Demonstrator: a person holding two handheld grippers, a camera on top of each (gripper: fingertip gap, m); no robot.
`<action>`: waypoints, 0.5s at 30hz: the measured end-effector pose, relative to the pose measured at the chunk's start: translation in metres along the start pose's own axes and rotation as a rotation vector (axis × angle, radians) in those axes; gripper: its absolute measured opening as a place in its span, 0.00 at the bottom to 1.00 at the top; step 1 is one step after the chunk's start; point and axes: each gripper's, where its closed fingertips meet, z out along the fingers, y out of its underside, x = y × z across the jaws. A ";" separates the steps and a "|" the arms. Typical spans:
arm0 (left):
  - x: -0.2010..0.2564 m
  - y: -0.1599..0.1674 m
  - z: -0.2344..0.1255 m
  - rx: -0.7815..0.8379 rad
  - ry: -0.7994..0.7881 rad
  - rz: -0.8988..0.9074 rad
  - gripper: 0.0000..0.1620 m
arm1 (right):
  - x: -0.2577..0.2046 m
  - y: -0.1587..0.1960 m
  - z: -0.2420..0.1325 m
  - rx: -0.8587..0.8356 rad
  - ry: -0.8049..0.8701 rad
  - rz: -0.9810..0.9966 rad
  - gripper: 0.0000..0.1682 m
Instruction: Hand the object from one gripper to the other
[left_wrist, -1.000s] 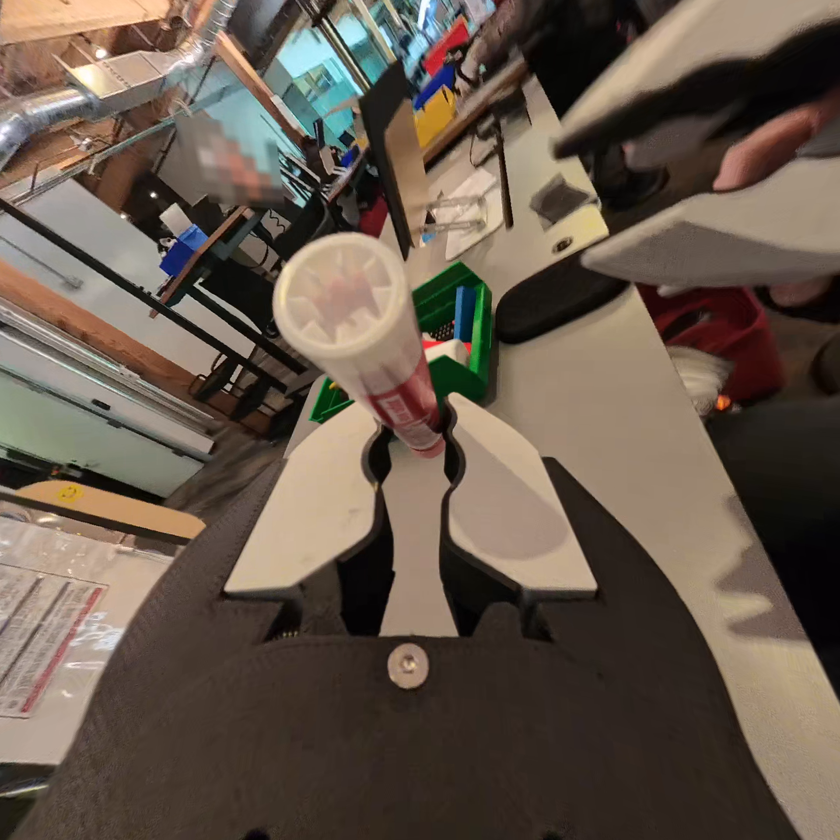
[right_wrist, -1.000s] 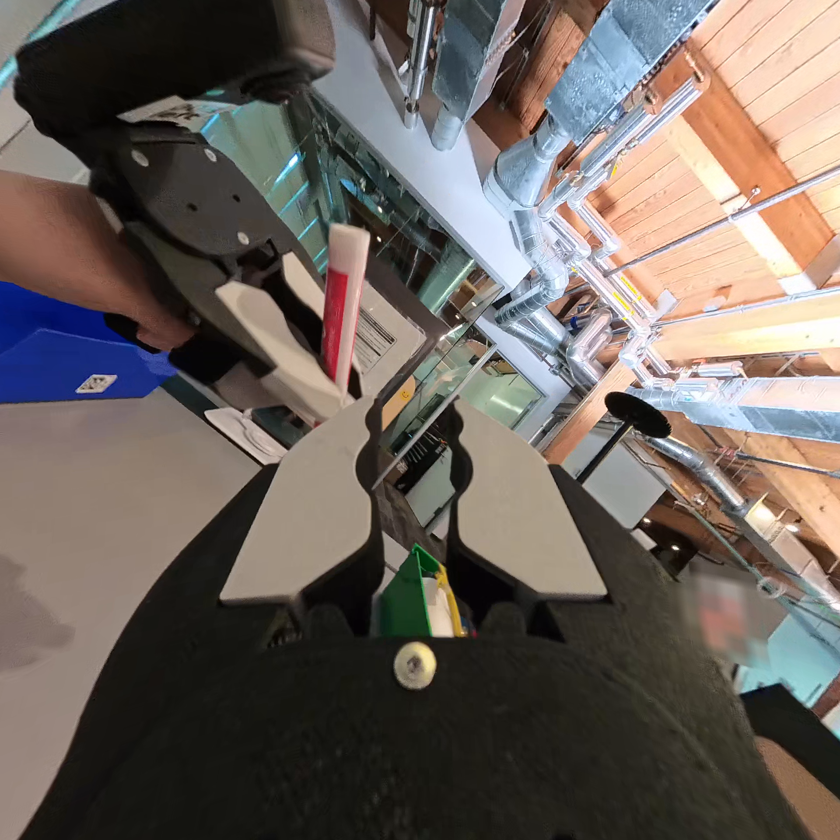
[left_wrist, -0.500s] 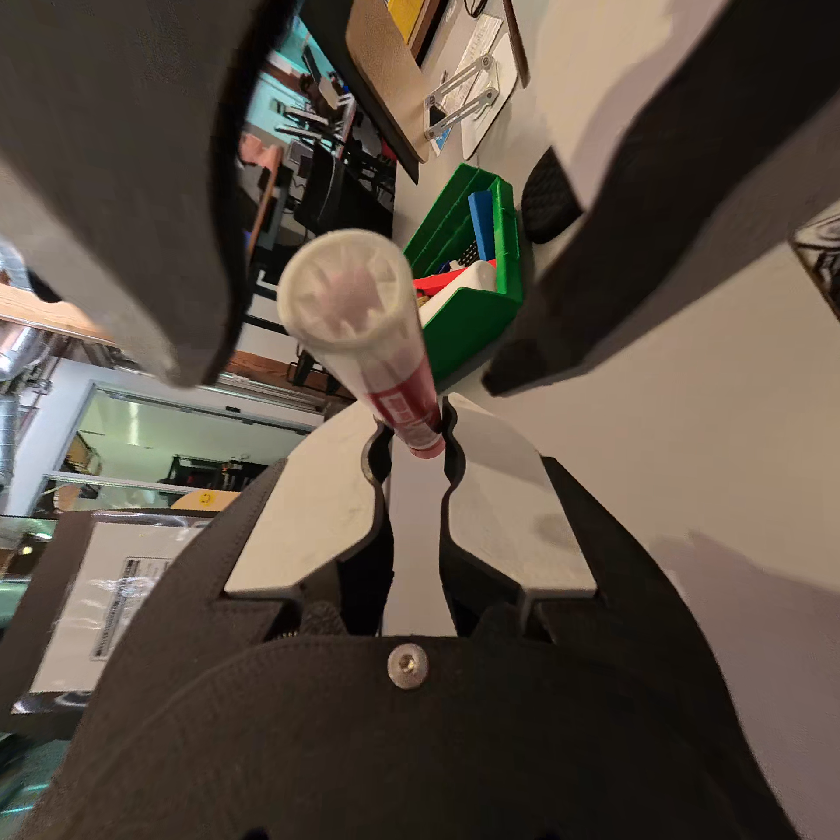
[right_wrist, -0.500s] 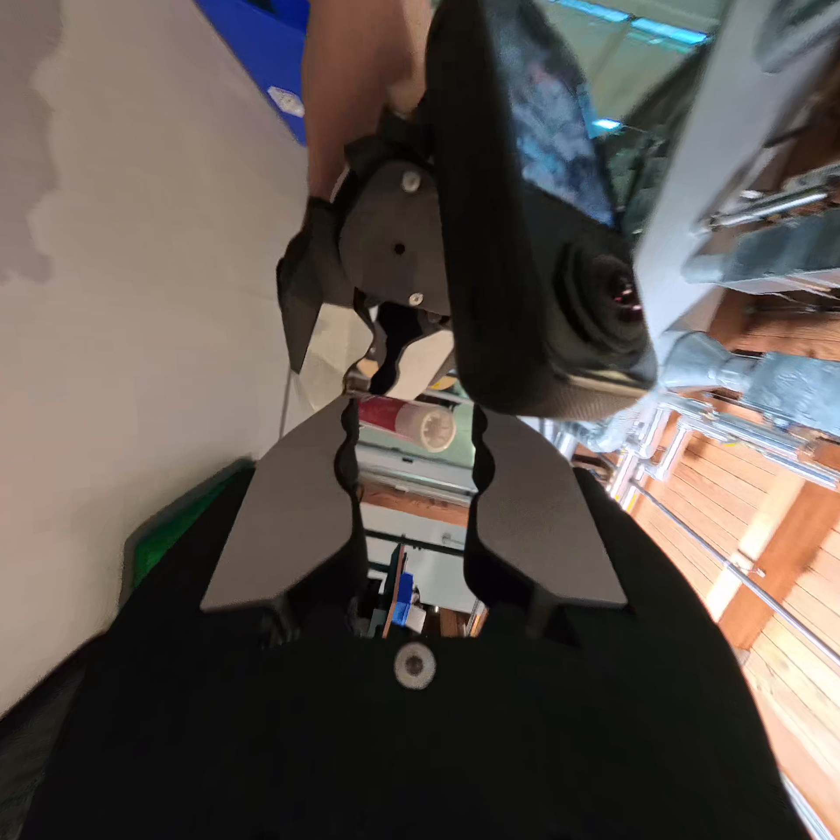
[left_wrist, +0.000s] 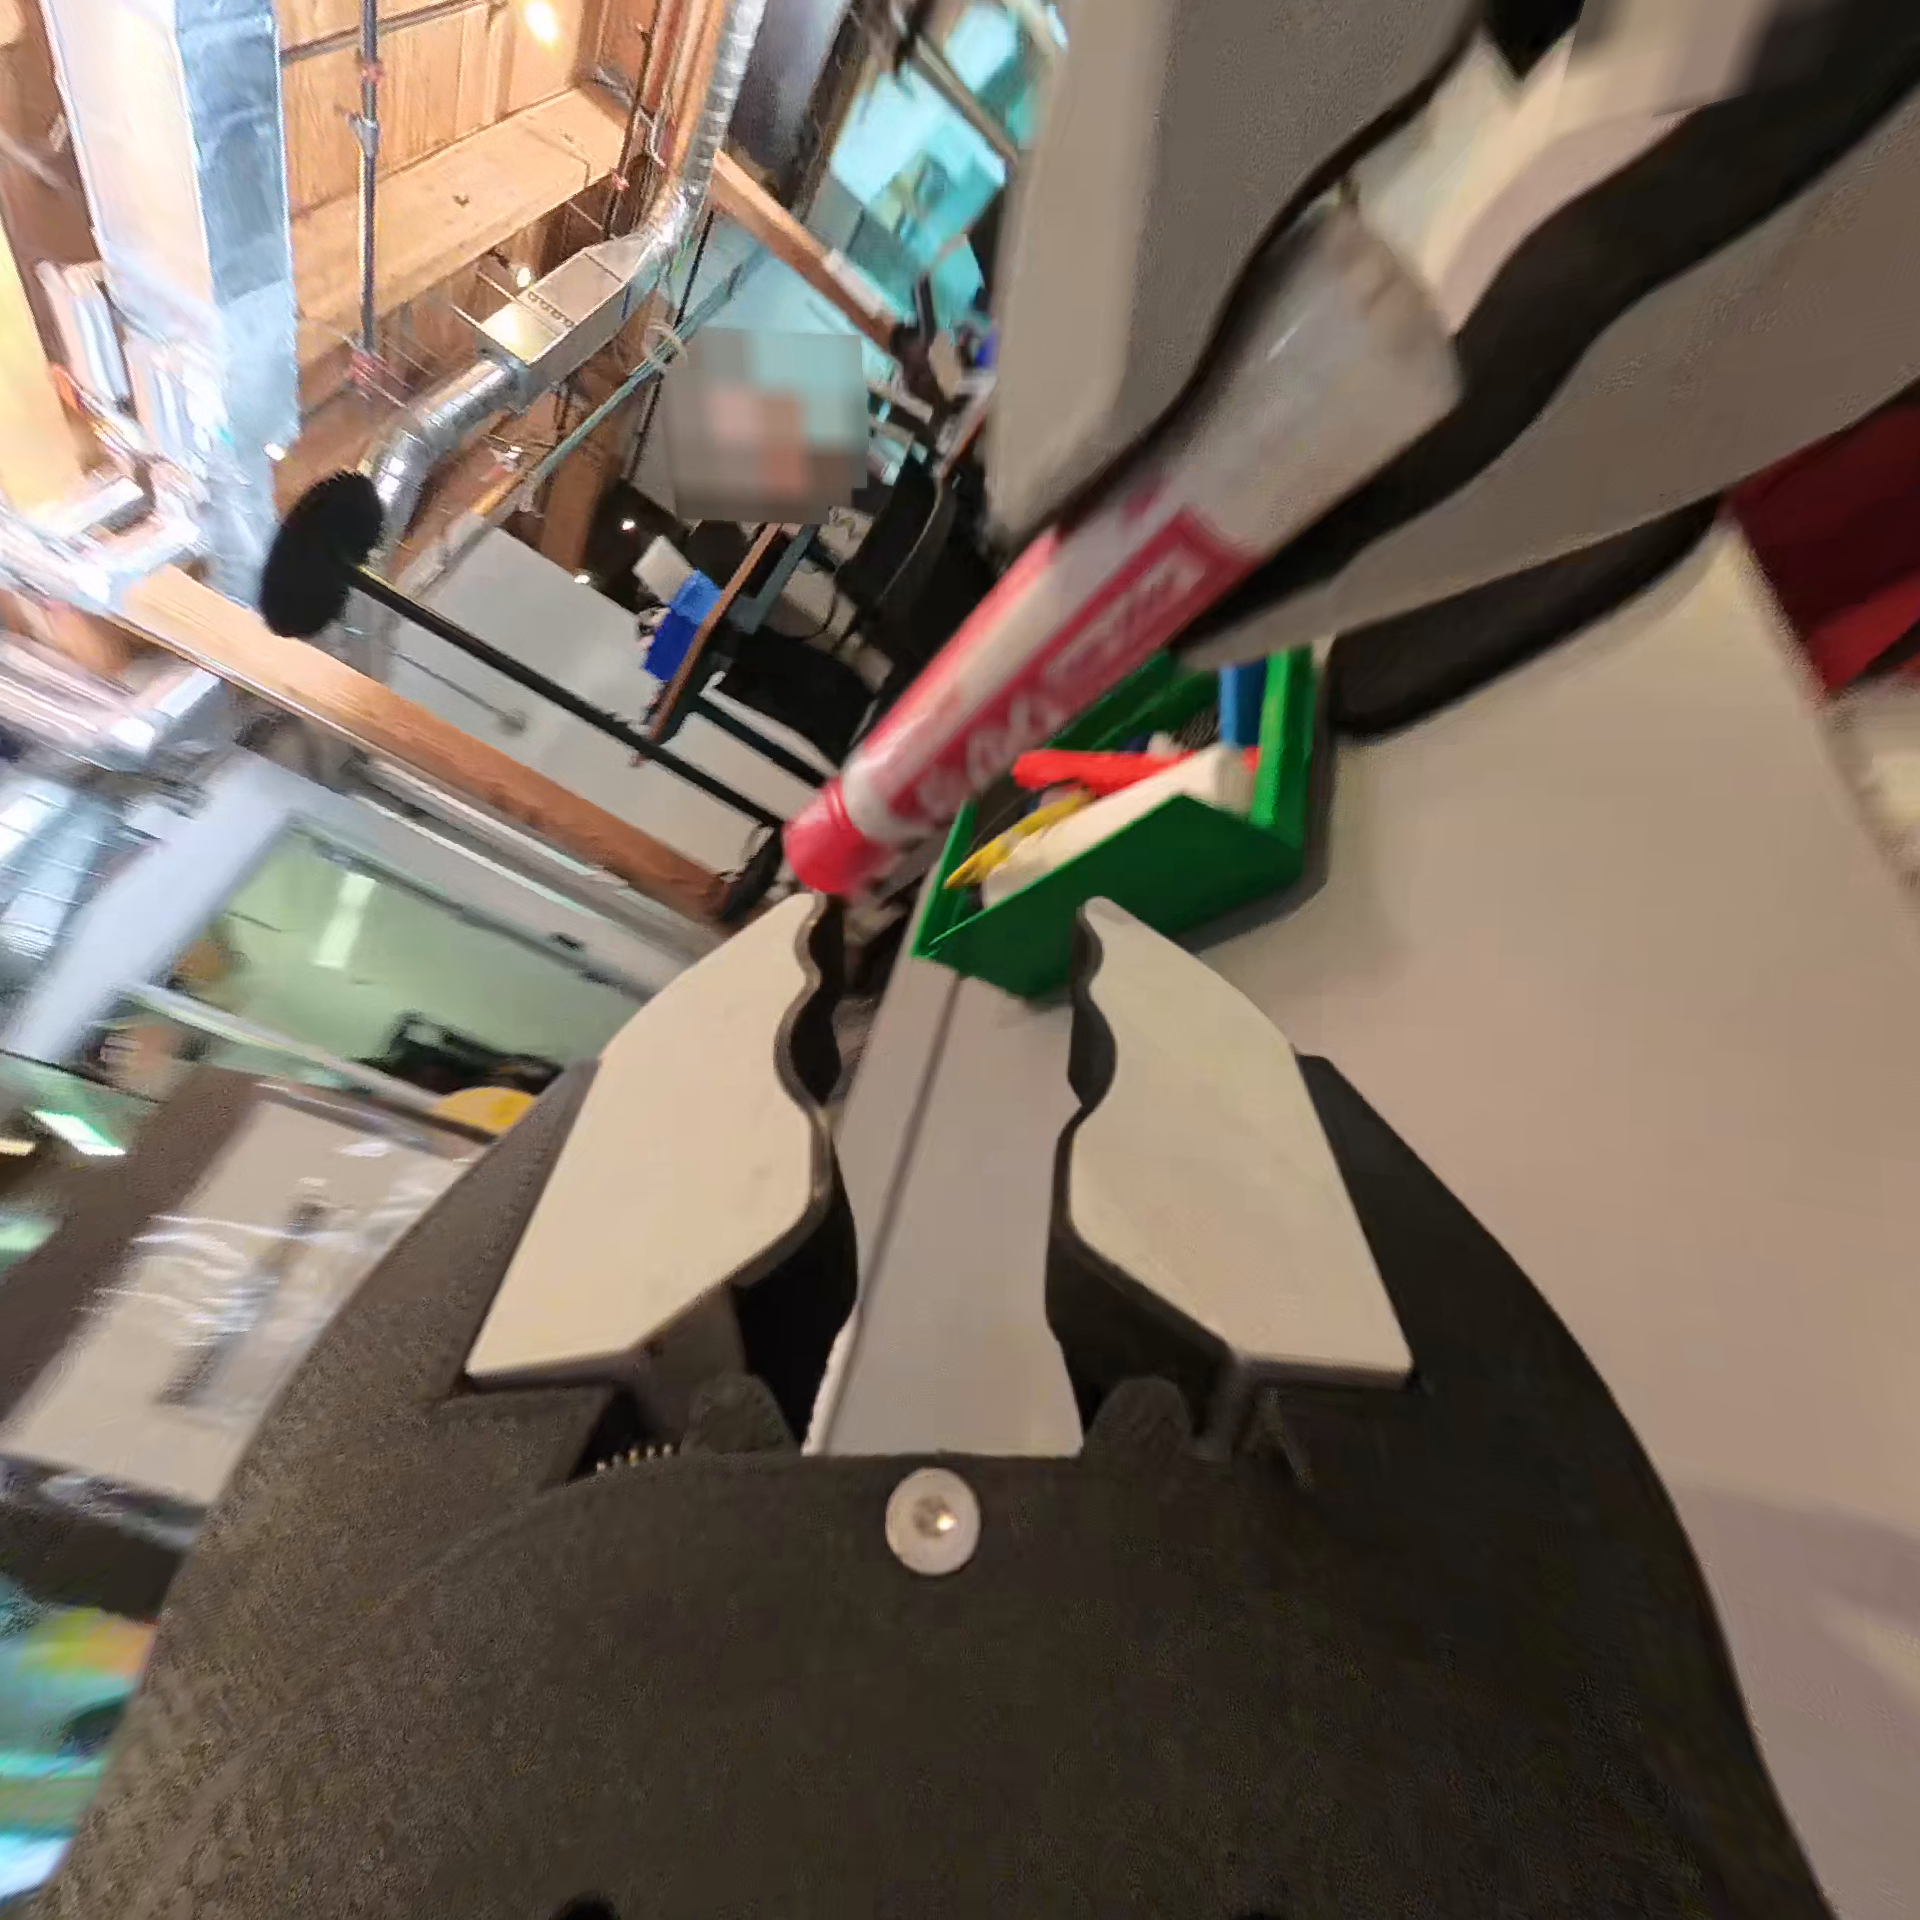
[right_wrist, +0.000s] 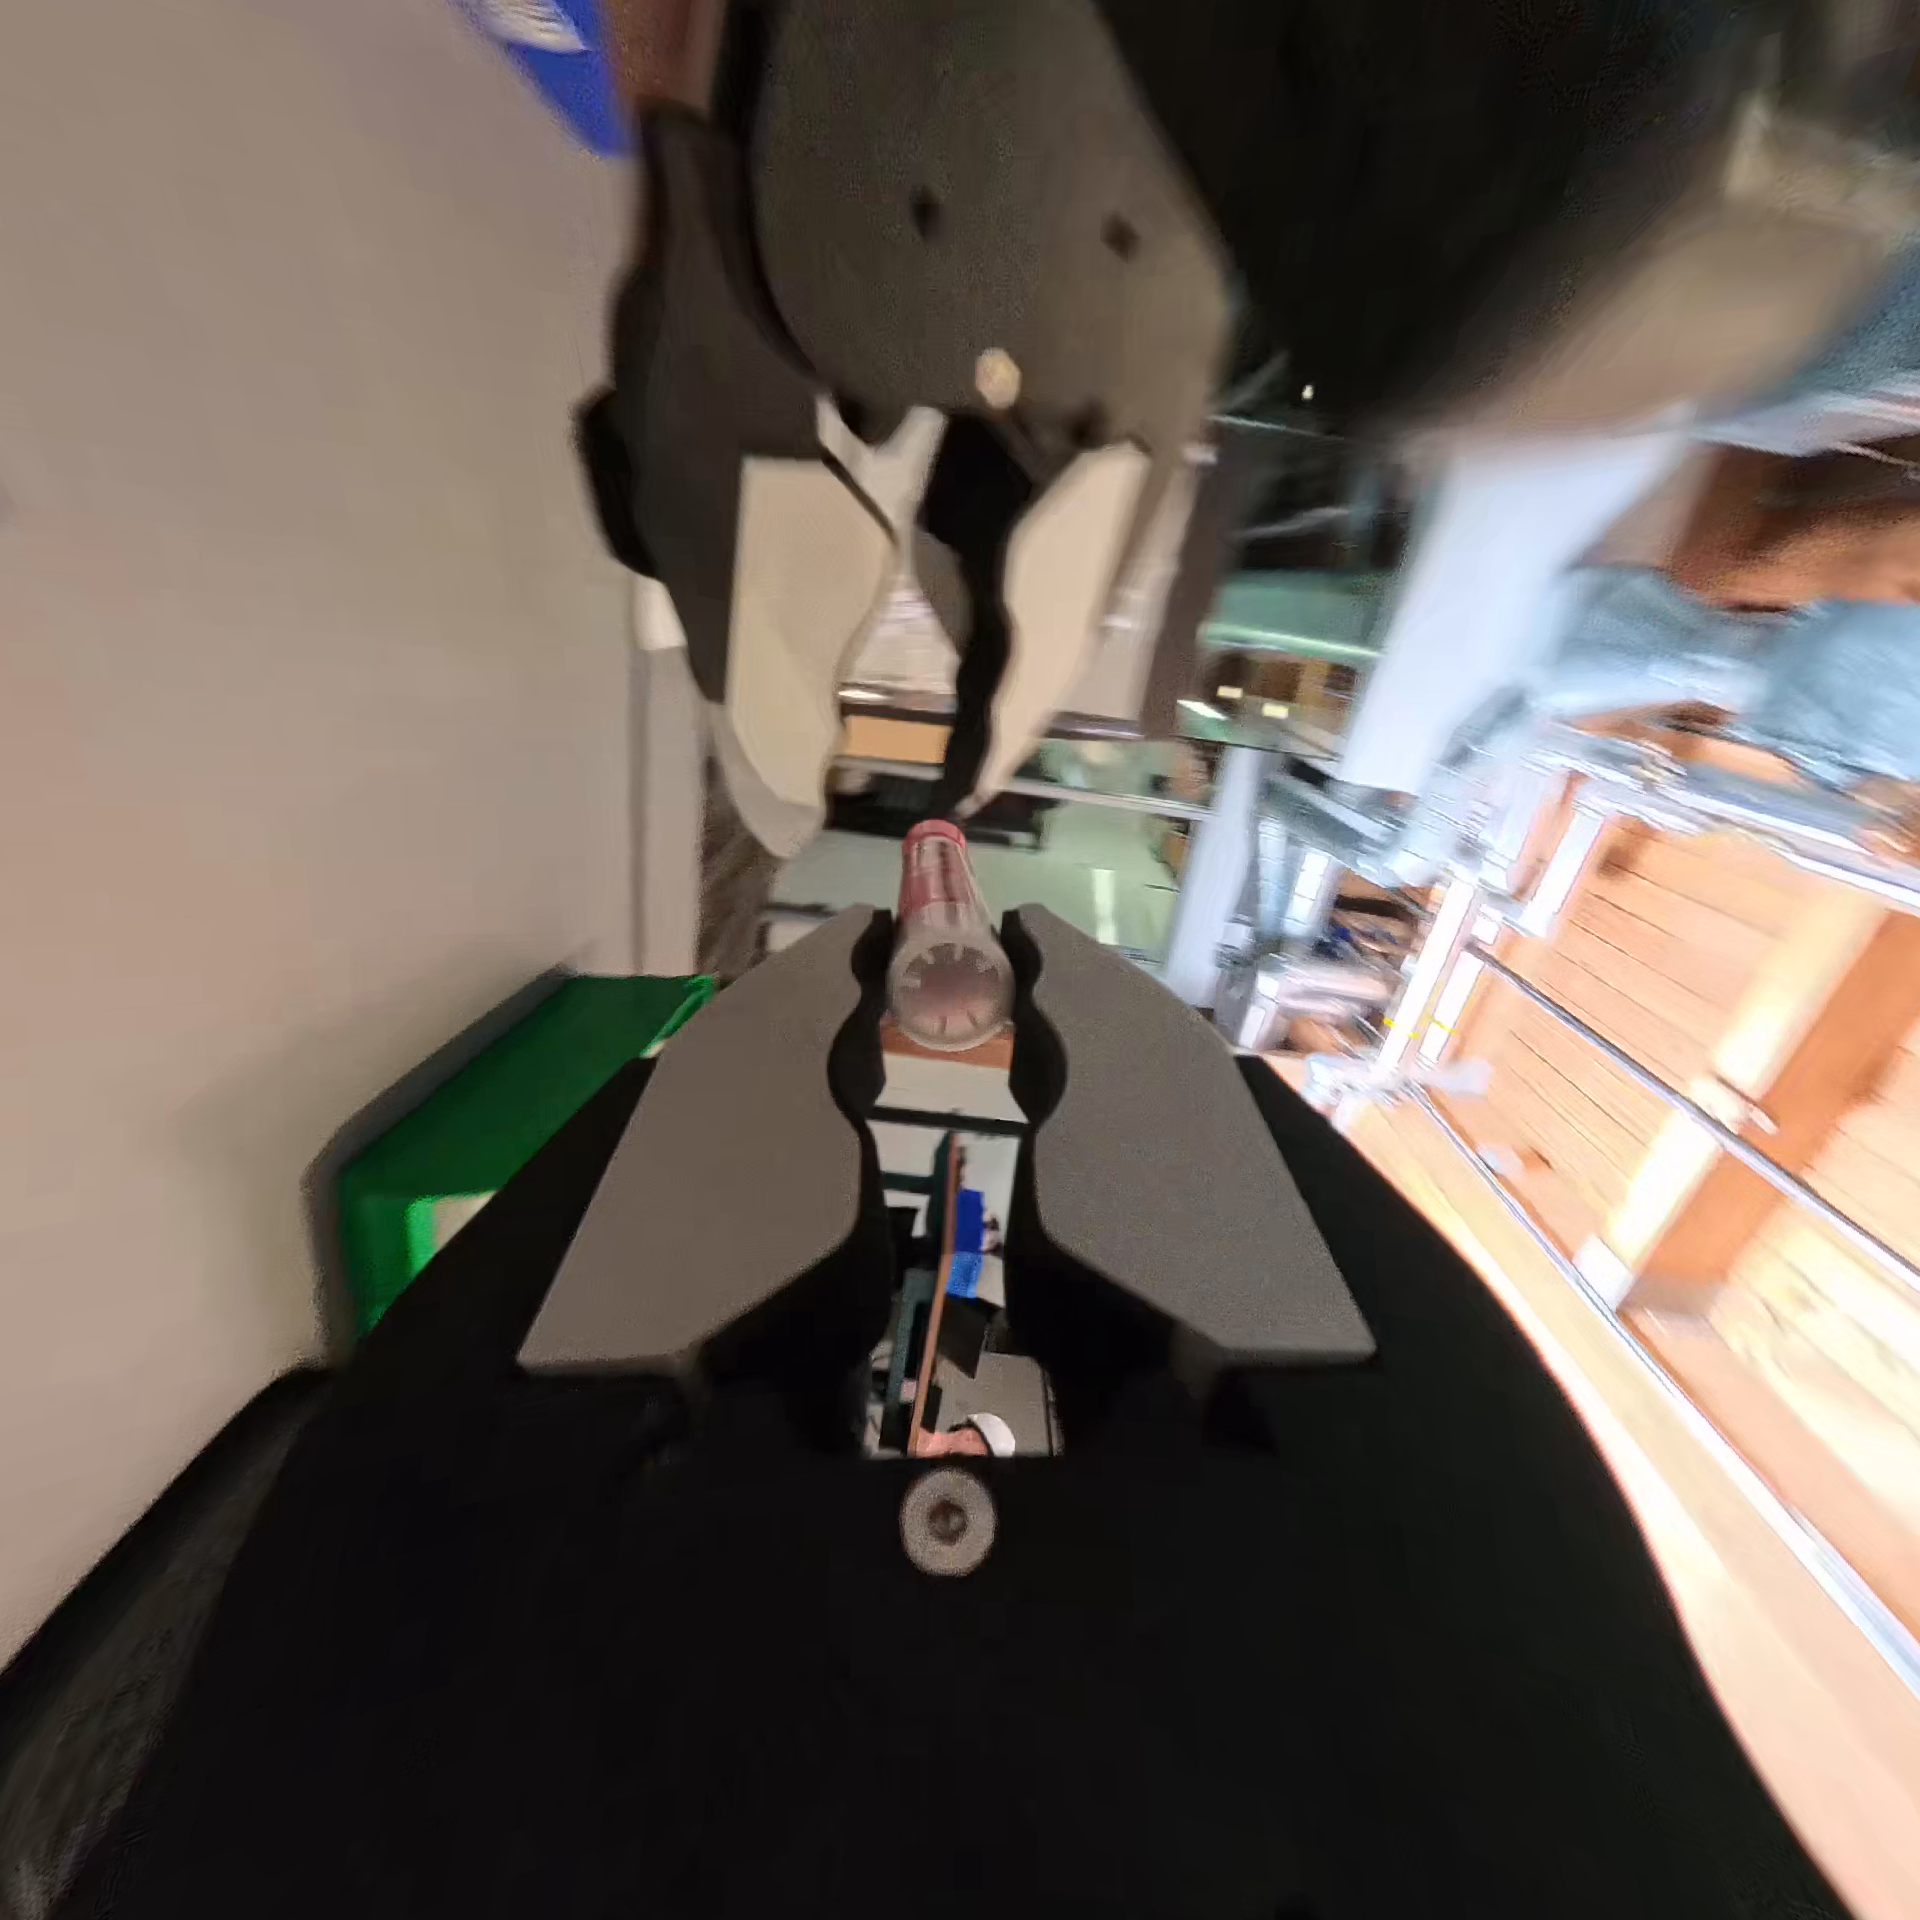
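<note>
A red and white tube (left_wrist: 1039, 665) is gripped by my right gripper, whose grey fingers (left_wrist: 1101, 260) close on its white end at the upper right of the left wrist view. The tube's red tip hangs just above my left gripper (left_wrist: 948, 914), which is open and empty. In the right wrist view my right gripper (right_wrist: 945, 925) is shut on the tube (right_wrist: 935, 883), white cap end towards the camera. The left gripper (right_wrist: 883, 821) faces it from just beyond the red tip, with its jaws apart.
A green bin (left_wrist: 1143, 862) with several coloured items stands on the grey table (left_wrist: 1558, 1039) below the grippers; it also shows in the right wrist view (right_wrist: 468, 1122). A black pad (left_wrist: 1455, 644) lies behind the bin. A red object (left_wrist: 1829, 551) is at the right edge.
The tube has passed from my left gripper to my right one. The right gripper closed on its white end. The left gripper opened and drew back off the red end.
</note>
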 end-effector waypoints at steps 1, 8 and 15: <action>-0.007 -0.006 -0.004 0.041 0.015 -0.098 0.27 | 0.015 0.005 -0.007 0.024 0.105 0.057 0.12; -0.015 -0.056 -0.037 0.380 0.356 -0.722 0.34 | 0.058 0.050 -0.067 0.665 0.560 1.197 0.12; -0.024 -0.066 -0.041 0.524 0.361 -0.803 0.38 | 0.008 0.059 -0.041 1.385 0.251 2.068 0.12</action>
